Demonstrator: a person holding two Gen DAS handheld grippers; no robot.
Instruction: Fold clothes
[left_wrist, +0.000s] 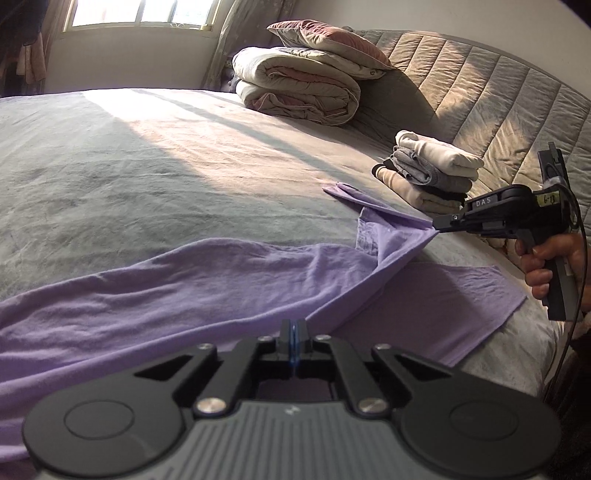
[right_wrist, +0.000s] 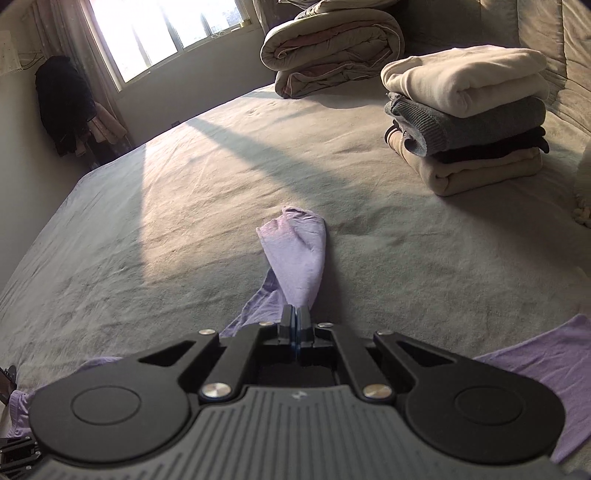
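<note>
On the grey bed (left_wrist: 129, 177), the lilac long-sleeved top (left_wrist: 184, 280) lies spread, left gripper (left_wrist: 293, 326) and right gripper (right_wrist: 296, 314) both clamped on its cloth, so the fold is starting and next calls for carrying it across.

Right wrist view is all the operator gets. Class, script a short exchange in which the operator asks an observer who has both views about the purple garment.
Operator: My right gripper is shut on the purple garment. Is the left gripper holding it too?
Observer: Yes, the left gripper is shut on another edge of it.
Operator: How does the cloth run between them?
Observer: A taut fold stretches from one gripper to the other, pulled up off the bed at the right gripper's end.
</note>
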